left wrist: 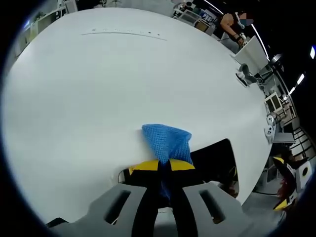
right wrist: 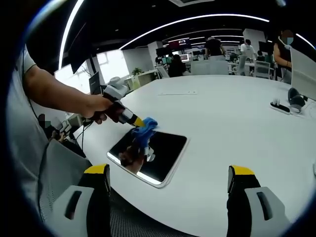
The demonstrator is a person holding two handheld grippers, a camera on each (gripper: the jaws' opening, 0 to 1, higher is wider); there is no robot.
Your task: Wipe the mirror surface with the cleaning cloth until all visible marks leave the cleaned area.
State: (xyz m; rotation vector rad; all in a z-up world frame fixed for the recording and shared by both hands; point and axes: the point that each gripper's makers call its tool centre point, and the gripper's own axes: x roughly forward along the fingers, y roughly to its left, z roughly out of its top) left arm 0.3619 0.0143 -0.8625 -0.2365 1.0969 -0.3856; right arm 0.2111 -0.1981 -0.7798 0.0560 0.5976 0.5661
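Note:
A blue cleaning cloth is pinched between the yellow-tipped jaws of my left gripper, which is shut on it. The cloth rests at the edge of the dark mirror on the white table. In the right gripper view a person's hand holds the left gripper and presses the cloth onto the far left corner of the flat rectangular mirror. My right gripper hovers near the table's front edge, just short of the mirror, open with nothing between its jaws.
The round white table stretches far beyond the mirror. A small grey device sits at its right side and a thin strip lies at the far side. People stand by desks at the back. The table's near edge runs just below the mirror.

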